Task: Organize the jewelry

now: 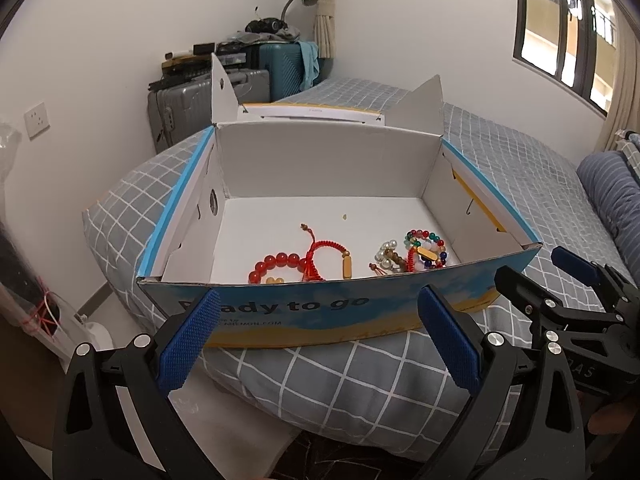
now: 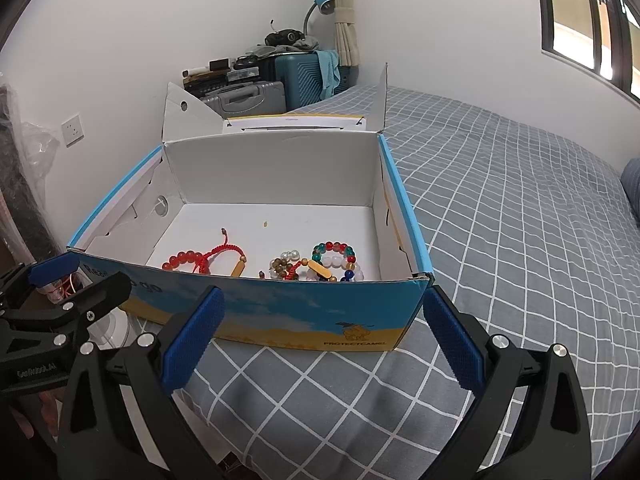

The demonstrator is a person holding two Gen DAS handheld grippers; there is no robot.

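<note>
An open blue and yellow cardboard box (image 1: 320, 312) (image 2: 280, 312) sits on the checked bed. Inside lie a red bead bracelet (image 1: 276, 264) (image 2: 182, 259), a red cord bracelet (image 1: 324, 250) (image 2: 220, 254) with a yellow bead, and a heap of pearl, brown and multicoloured bead bracelets (image 1: 416, 250) (image 2: 320, 264). My left gripper (image 1: 320, 308) is open and empty, just in front of the box's near wall. My right gripper (image 2: 322, 308) is open and empty, in front of the box's near right corner. Each gripper shows in the other's view, the right (image 1: 576, 268) and the left (image 2: 60, 276).
The grey checked bed (image 1: 360, 384) (image 2: 520, 220) carries the box near its foot corner. Suitcases (image 1: 180, 108) (image 2: 304, 76) with clutter and a blue lamp (image 2: 322, 2) stand against the far wall. A window (image 1: 568, 20) is at right, a striped pillow (image 1: 608, 192) beyond.
</note>
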